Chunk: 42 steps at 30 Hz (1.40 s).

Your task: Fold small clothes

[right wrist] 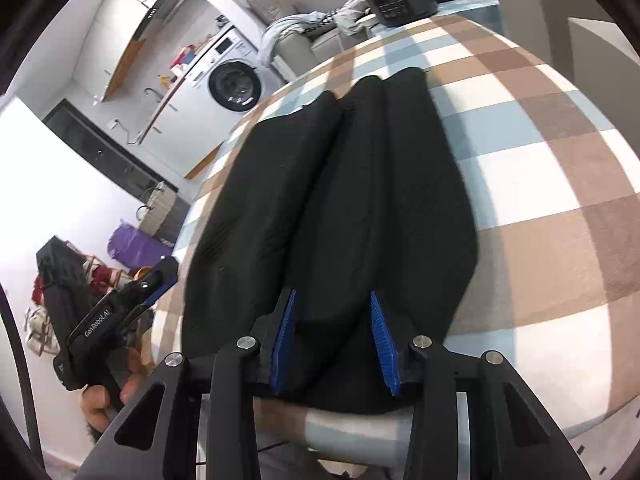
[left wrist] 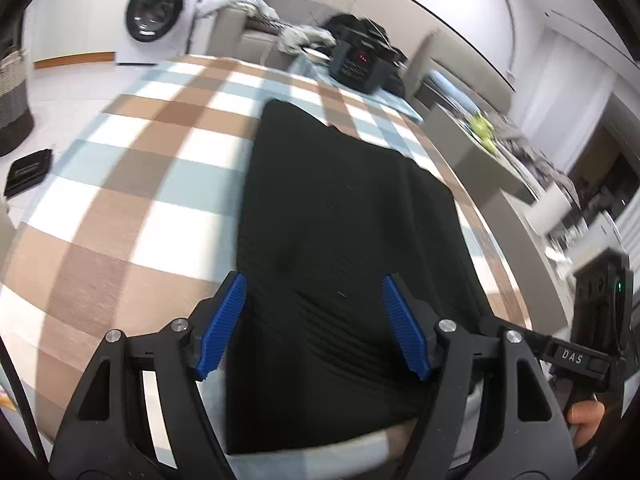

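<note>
Item: black ribbed garment, lying lengthwise in soft rolls on the checked tablecloth. Soft, light, limp knit; likely to sag and slide, so best taken at the near hem corners. Left gripper: jaws spread, nothing clamped. Right gripper: narrowed over a near-edge fold, apparently pinching it, though contact is unclear.

The garment lies on the tablecloth, running up the frame's middle. A keypad device sits on the table's far end, above it. The washing machine stands upper left, behind the table.
</note>
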### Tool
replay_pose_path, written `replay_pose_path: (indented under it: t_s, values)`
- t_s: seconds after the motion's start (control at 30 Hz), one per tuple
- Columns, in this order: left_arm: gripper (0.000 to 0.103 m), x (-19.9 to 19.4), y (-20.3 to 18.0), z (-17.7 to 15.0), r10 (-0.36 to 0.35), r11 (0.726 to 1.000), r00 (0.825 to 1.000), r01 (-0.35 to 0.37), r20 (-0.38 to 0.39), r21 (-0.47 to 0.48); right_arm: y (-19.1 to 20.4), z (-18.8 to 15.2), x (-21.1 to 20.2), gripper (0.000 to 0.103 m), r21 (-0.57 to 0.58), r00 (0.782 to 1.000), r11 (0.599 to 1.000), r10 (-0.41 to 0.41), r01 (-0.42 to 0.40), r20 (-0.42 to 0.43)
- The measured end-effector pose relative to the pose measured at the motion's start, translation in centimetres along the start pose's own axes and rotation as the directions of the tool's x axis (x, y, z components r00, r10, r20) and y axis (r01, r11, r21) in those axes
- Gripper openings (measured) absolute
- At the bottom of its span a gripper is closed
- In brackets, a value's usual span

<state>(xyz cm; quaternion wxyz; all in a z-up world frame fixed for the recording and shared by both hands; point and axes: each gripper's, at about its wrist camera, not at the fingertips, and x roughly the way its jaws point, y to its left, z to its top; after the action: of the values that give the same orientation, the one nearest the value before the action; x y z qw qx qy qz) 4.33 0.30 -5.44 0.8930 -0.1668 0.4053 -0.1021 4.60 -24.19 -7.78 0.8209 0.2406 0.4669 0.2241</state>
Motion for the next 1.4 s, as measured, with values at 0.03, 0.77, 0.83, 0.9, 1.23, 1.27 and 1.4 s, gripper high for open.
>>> replay_pose_path:
  t_s: [0.03, 0.77, 0.83, 0.9, 1.23, 1.27, 1.4]
  values:
    - [0.068, 0.1, -0.7, -0.4, -0.015, 1.0, 1.0, 0.015, -0.016, 0.01, 0.0, -0.1, 0.3, 0.039, 0.009, 0.999, 1.0, 0.028, -0.028, -0.023]
    - [0.03, 5.2, -11.4, -4.1, 0.043, 0.977, 0.99, -0.013, -0.137, 0.212, -1.9, -0.4, 1.9, 0.008, 0.009, 1.0, 1.0, -0.008, 0.008, 0.019]
    - [0.011, 5.3, -11.4, -4.2, 0.059, 0.974, 0.992, -0.032, -0.115, 0.224, -1.6, -0.5, 1.7, 0.008, -0.007, 1.0, 1.0, -0.013, 0.013, 0.029]
    - [0.008, 4.8, -10.9, -4.0, 0.034, 0.98, 0.994, -0.012, -0.106, 0.197, -1.4, -0.3, 1.6, 0.008, -0.01, 0.999, 1.0, -0.003, 0.004, 0.038]
    - [0.006, 0.3, -10.8, -0.3, -0.112, 0.986, 0.994, 0.11, 0.01, 0.122, 2.6, 1.9, -3.2, 0.008, -0.151, 0.983, 0.989, 0.03, -0.002, 0.184]
    - [0.005, -0.2, -11.2, 0.1, -0.134, 0.983, 0.991, 0.131, 0.02, 0.129, 2.8, 1.6, -4.1, 0.008, -0.162, 0.978, 0.987, 0.02, 0.014, 0.208]
    - [0.005, -0.4, -13.1, -0.1, -0.203, 0.965, 0.979, 0.202, -0.011, 0.168, 0.5, 0.1, -4.5, 0.008, -0.107, 0.977, 0.991, -0.06, 0.083, 0.203]
